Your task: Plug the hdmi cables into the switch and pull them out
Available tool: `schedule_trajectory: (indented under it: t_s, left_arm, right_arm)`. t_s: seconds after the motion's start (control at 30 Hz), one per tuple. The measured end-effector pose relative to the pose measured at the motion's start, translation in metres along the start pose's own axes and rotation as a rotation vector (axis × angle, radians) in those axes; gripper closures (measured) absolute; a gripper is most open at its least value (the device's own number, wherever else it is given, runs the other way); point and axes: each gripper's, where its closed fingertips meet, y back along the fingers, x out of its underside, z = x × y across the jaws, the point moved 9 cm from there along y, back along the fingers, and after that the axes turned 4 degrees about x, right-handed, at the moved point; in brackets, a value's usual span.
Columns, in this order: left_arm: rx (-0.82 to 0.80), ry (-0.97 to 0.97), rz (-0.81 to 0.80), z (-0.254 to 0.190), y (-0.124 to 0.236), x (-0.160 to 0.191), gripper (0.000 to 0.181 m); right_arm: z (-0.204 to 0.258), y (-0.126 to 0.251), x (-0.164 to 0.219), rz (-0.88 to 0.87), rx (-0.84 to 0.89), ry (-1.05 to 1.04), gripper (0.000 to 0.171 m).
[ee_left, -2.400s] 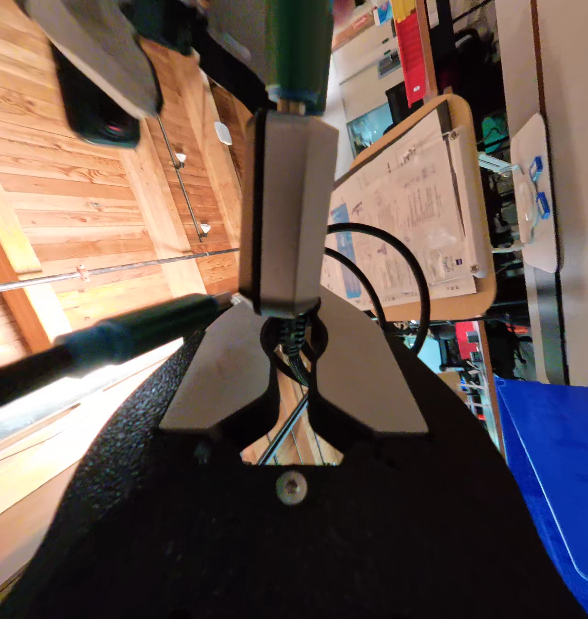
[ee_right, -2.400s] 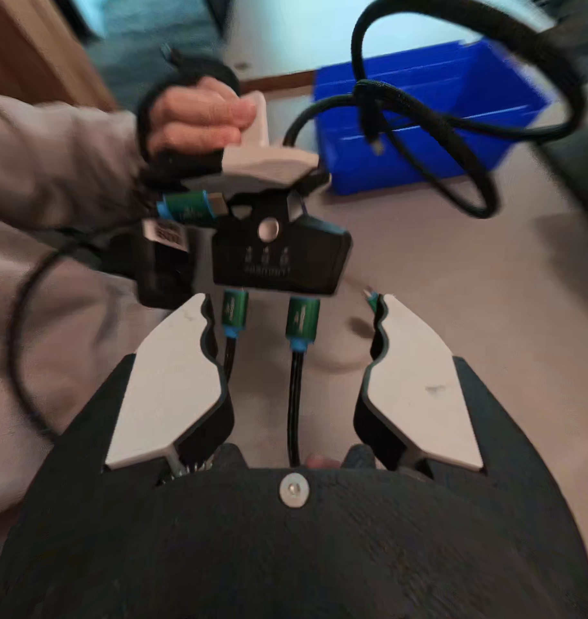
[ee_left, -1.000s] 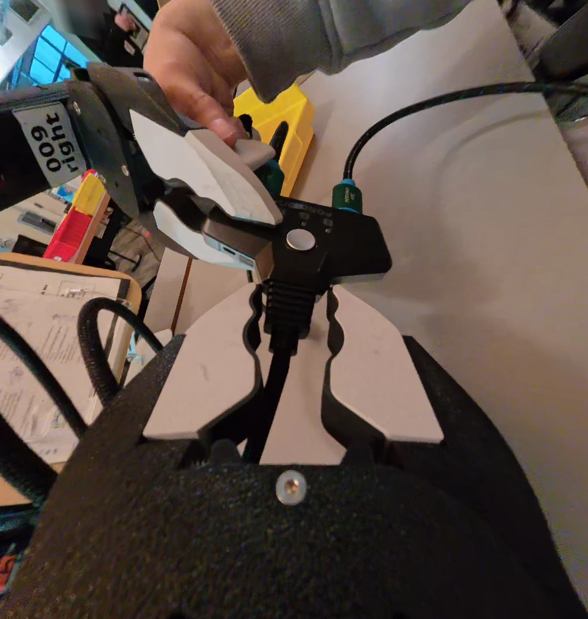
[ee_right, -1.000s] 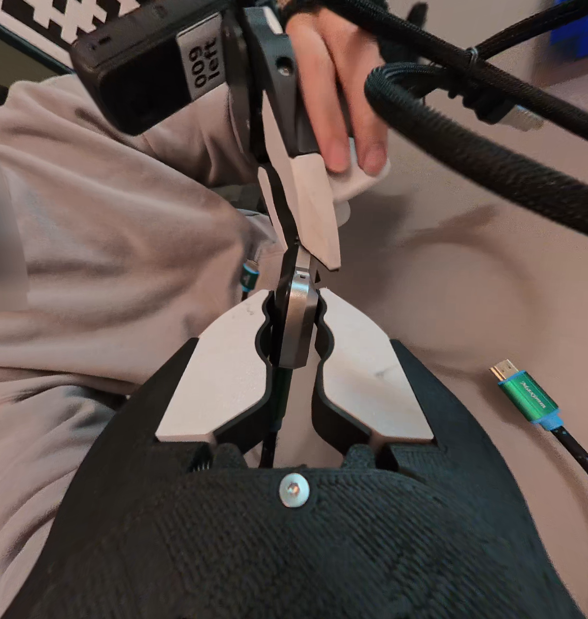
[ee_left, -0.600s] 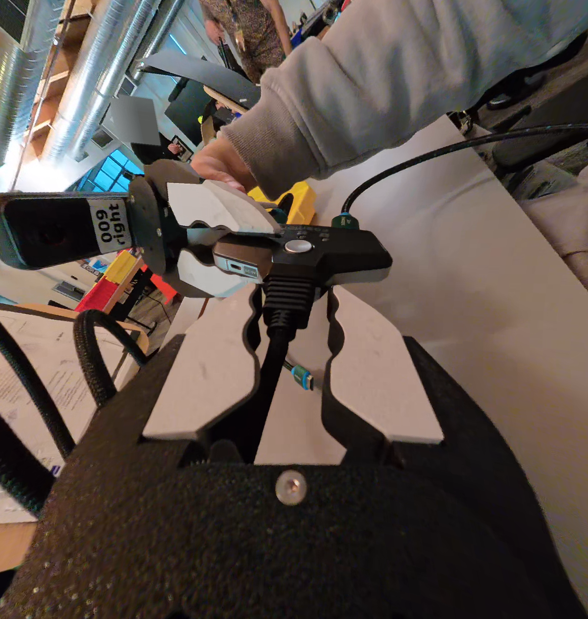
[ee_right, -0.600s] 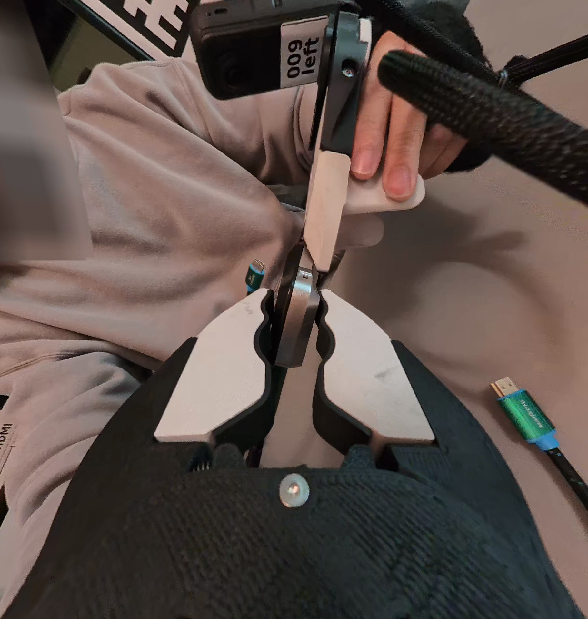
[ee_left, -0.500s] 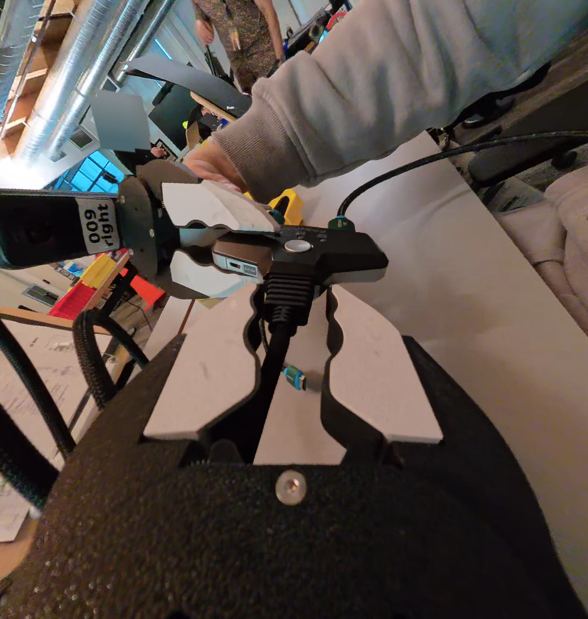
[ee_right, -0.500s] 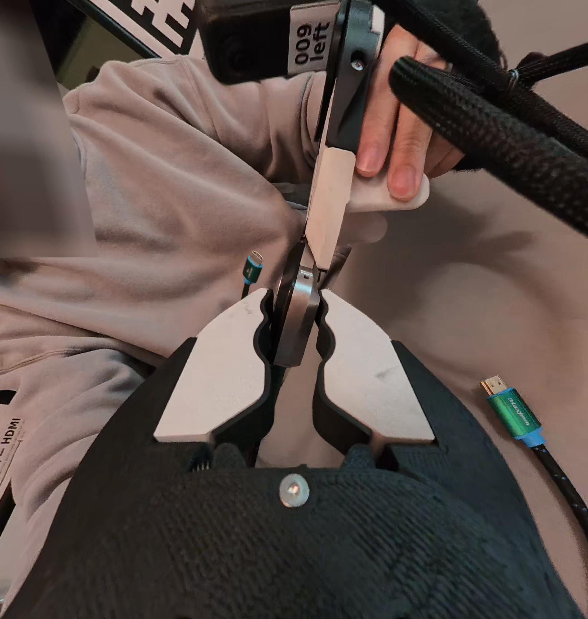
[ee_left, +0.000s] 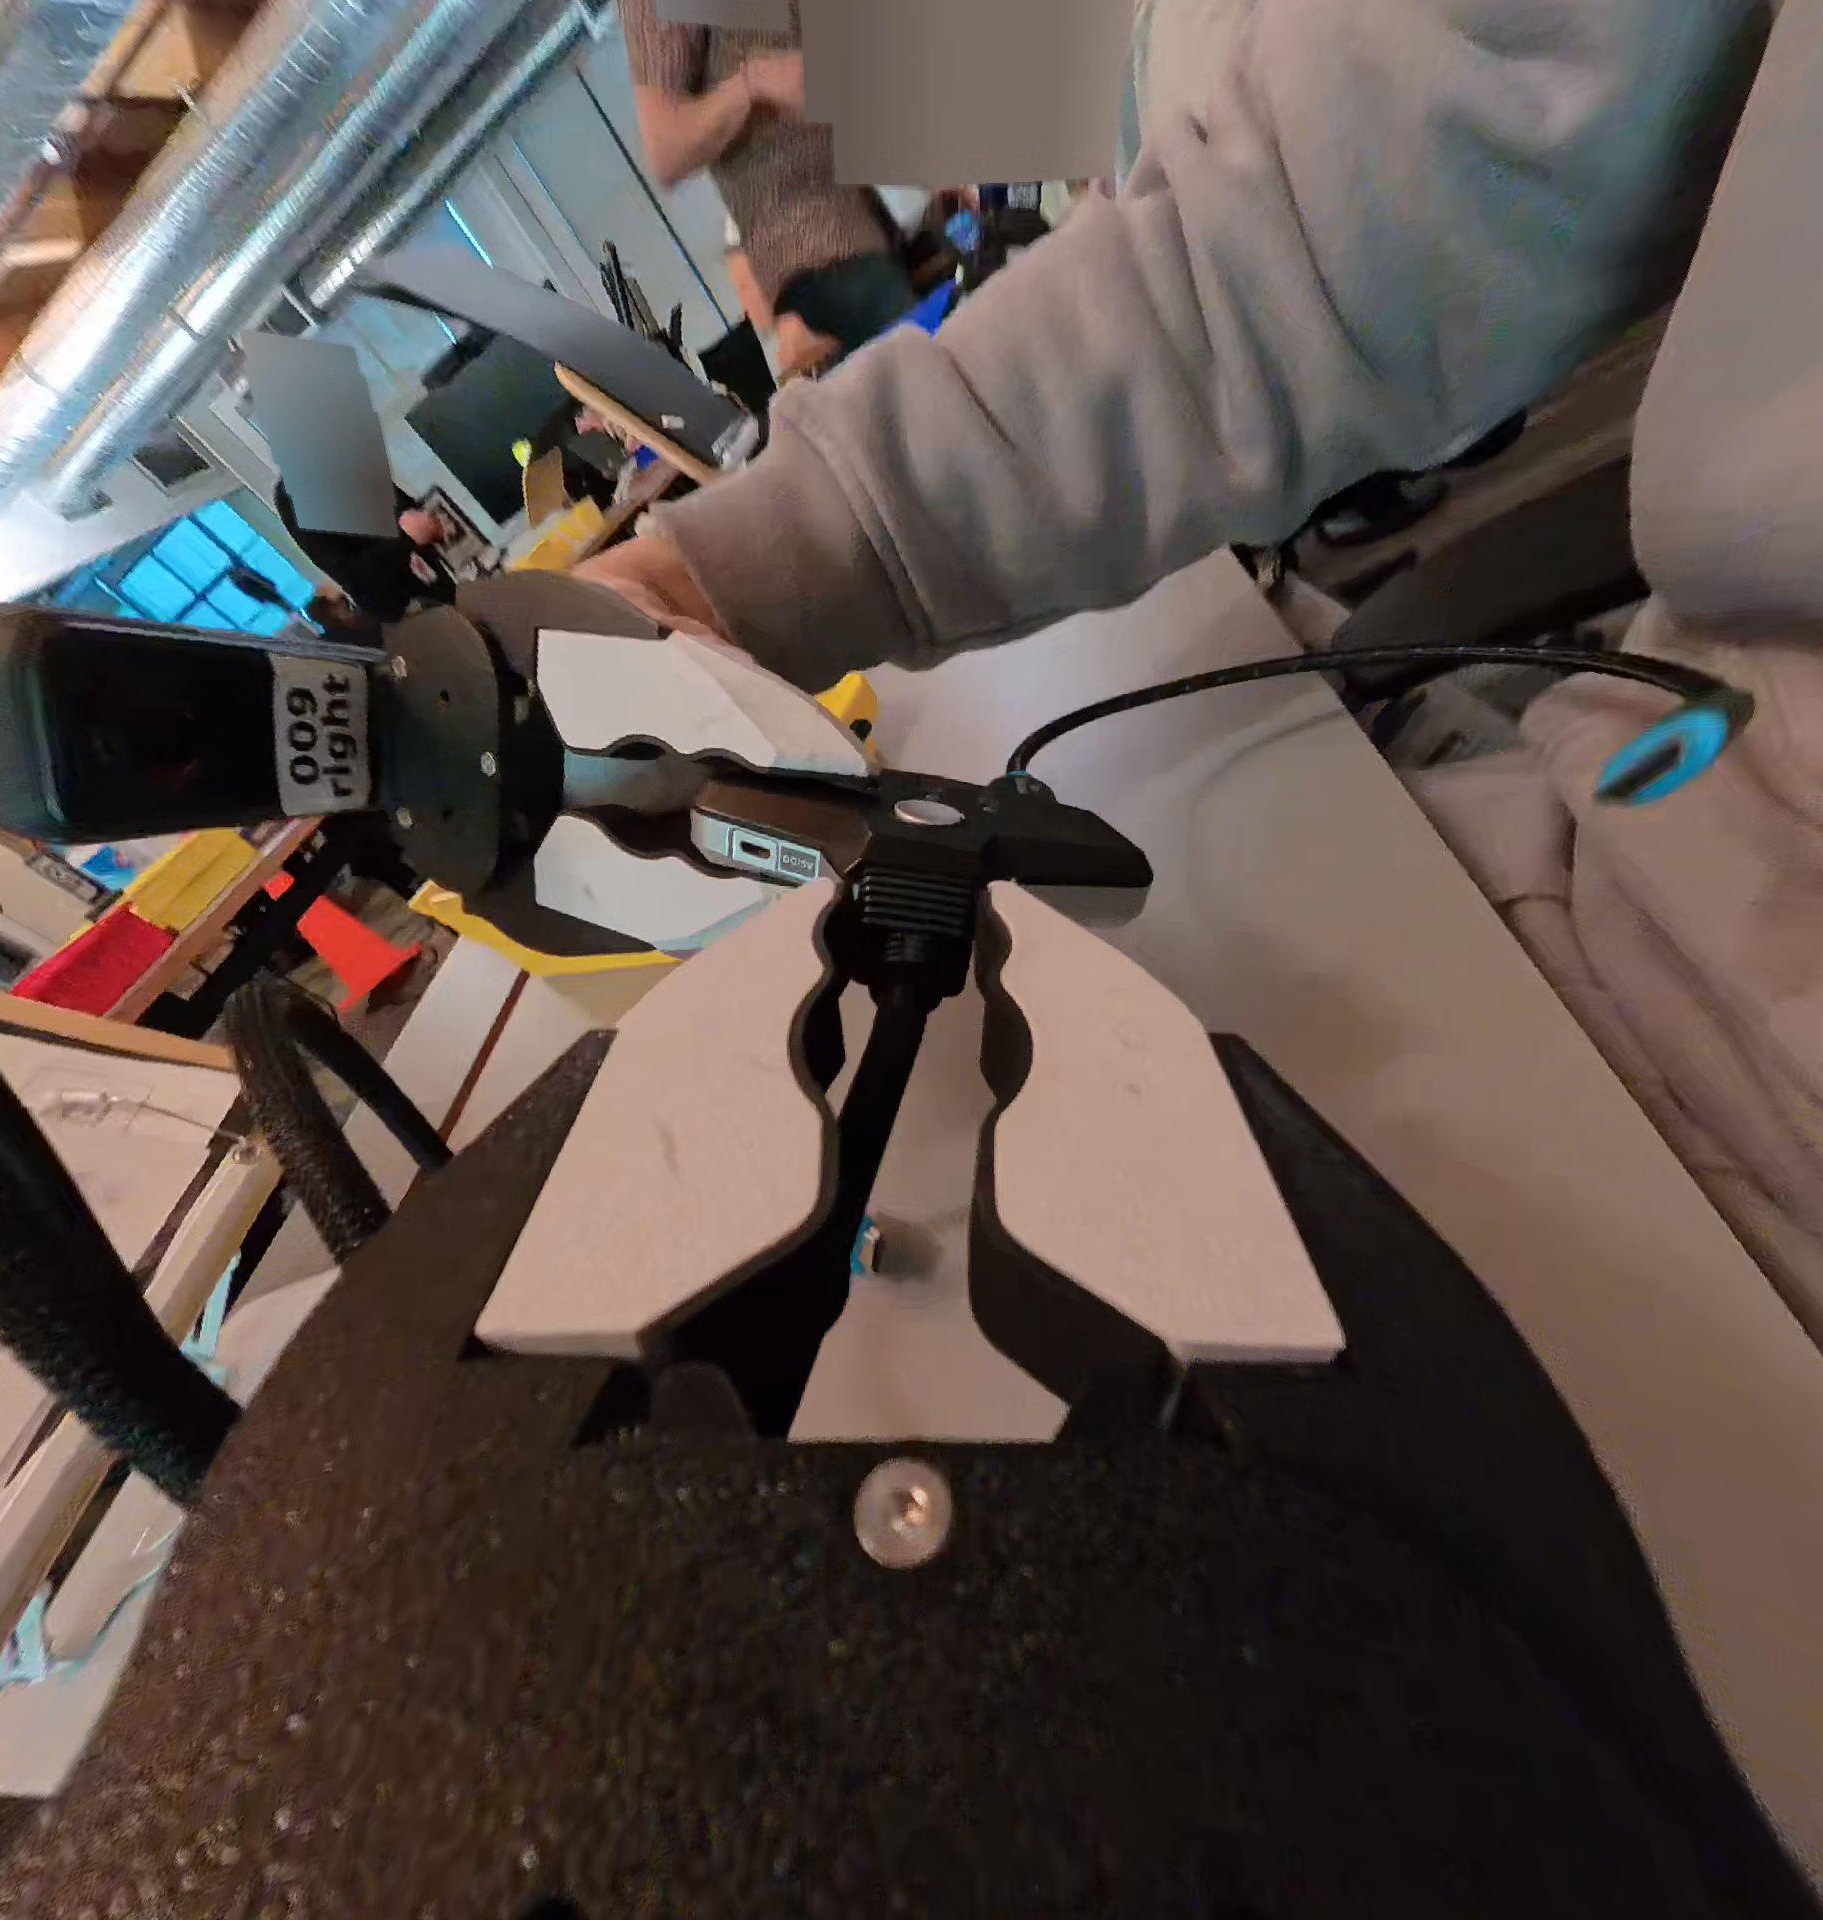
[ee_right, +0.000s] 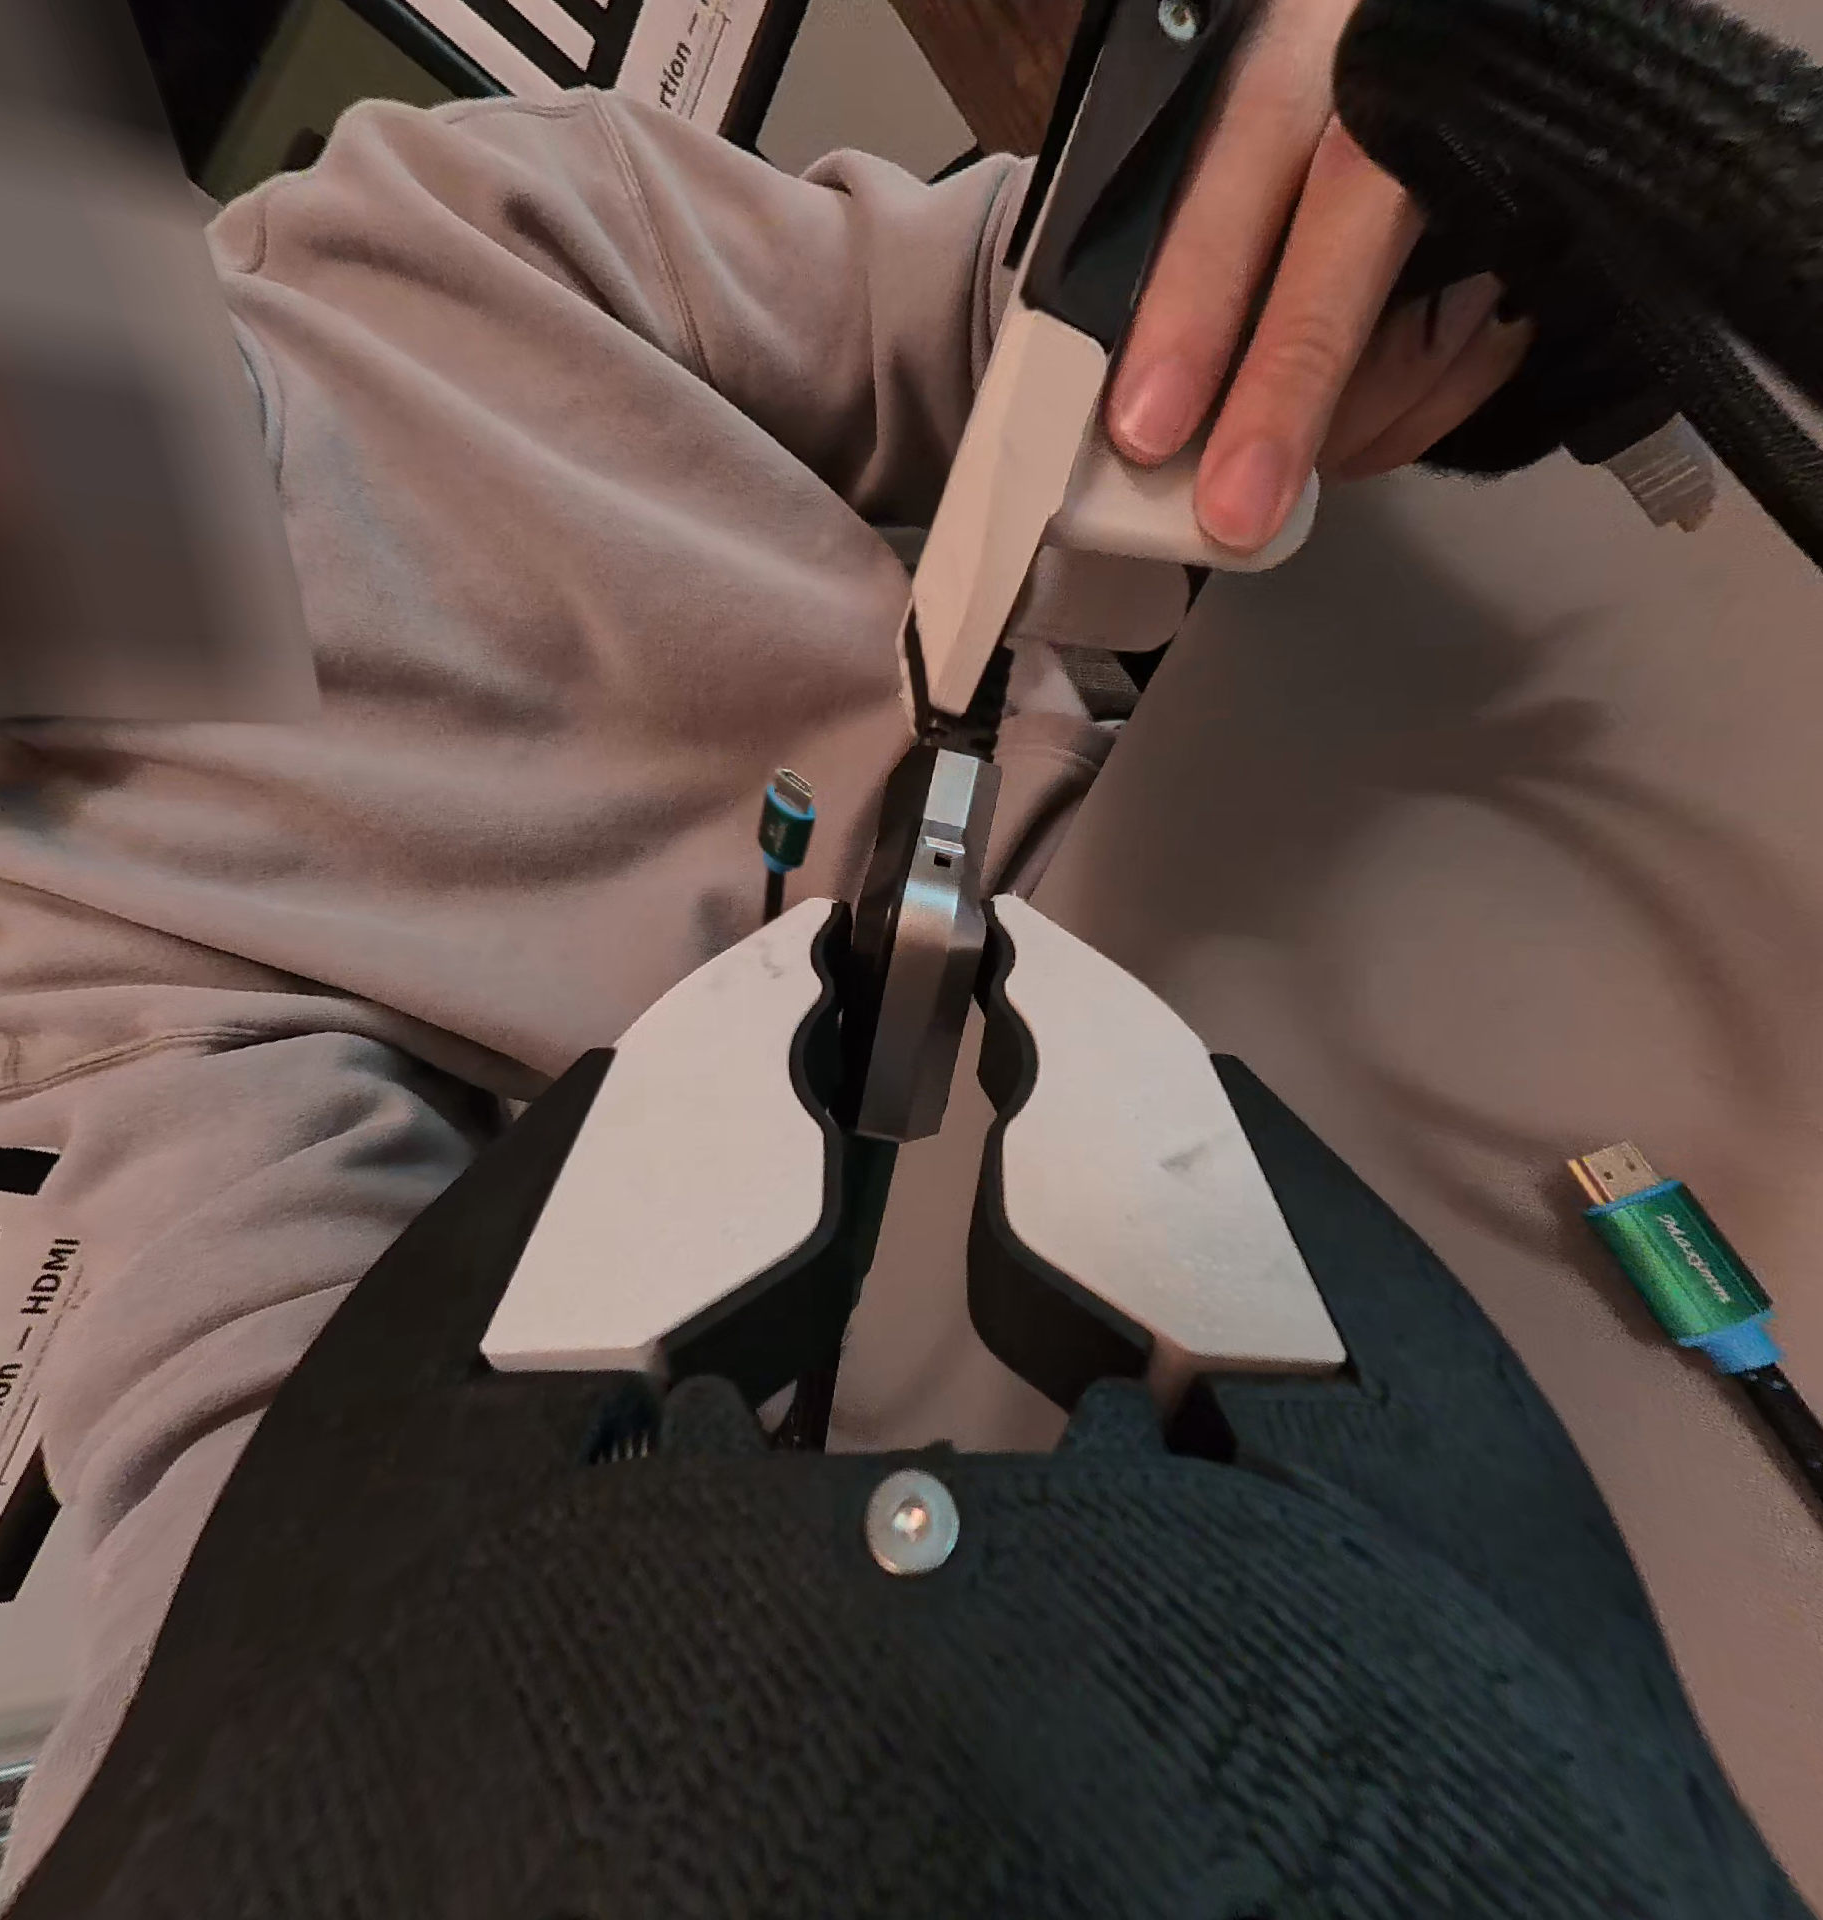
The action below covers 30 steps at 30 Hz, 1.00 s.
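The switch [ee_left: 974, 831] is held clear of the counter [ee_left: 1406, 1039]. Its end is clamped by the right hand-held gripper [ee_right: 912, 1023], while the left hand-held gripper [ee_left: 902, 935] is closed on the ribbed boot of its lead. One green plug [ee_right: 1681, 1278] lies loose on the counter, another [ee_left: 1665, 753] hangs free. Judged a pull-out stage; next, the switch must be steadied and the plug at its far edge drawn straight out.
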Motion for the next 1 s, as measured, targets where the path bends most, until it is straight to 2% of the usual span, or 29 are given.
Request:
schedule_trajectory:
  t_s: [0.63,1.0]
  left_arm:
    - [-0.043,-0.032,0.1,-0.009,-0.017,0.003,0.158]
    - [-0.082,0.015,0.07,-0.009,-0.019,0.01,0.158]
  right_arm:
    - [-0.001,0.0,0.008,0.051,0.017,0.019,0.149]
    - [-0.003,0.005,0.008,0.035,0.02,-0.001,0.149]
